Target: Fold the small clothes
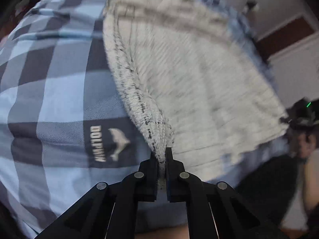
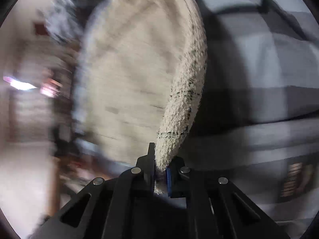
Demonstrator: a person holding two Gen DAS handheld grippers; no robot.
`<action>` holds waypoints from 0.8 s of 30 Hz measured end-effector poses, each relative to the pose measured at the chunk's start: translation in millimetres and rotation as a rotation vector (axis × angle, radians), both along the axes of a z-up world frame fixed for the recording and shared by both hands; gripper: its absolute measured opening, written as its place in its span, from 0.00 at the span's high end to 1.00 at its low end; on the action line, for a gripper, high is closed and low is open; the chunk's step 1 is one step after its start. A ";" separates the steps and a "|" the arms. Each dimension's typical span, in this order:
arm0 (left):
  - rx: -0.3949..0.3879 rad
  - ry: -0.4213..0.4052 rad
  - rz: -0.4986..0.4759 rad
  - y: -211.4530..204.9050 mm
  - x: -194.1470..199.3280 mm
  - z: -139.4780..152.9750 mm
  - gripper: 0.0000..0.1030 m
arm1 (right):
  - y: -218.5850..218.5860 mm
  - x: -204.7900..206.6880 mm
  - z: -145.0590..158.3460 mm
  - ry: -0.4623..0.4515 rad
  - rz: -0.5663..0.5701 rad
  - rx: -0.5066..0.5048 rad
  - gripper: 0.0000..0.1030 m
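Cream-white knitted garment with a black-flecked ribbed hem (image 1: 179,75), stretched between the two claws above a blue, grey and white checked bed cover (image 1: 49,91). Left claw (image 1: 163,159): both black fingers clenched on the ribbed hem, with the knit fanning away from the grip toward the upper right of the left wrist view. Right claw (image 2: 159,167): fingers clamped on another part of the same hem (image 2: 185,91), a blue pad visible on the inner face of one finger. Printed on the checked cover beside the left claw is a white dolphin emblem with lettering (image 1: 107,143). Both views are motion-blurred; the background room in the right wrist view is indistinct.
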State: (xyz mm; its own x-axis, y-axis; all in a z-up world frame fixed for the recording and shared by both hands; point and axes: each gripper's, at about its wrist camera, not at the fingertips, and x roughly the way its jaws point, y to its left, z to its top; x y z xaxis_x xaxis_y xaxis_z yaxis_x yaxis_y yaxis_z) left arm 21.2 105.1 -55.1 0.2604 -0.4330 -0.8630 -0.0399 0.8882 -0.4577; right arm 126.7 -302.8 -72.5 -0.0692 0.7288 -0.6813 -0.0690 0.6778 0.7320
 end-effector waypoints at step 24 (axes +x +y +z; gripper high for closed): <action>-0.323 -0.232 0.213 37.2 -235.5 159.4 0.96 | -94.2 -139.0 140.6 -0.197 -0.171 0.379 0.96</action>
State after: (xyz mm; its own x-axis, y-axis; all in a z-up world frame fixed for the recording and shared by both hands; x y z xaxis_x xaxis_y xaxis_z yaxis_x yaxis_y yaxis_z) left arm -214.2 142.3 104.4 0.5434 -0.5866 -0.6005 -0.0697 0.6813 -0.7287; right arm -12.3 -397.0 68.1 0.1779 0.9186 -0.3529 -0.1417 0.3788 0.9145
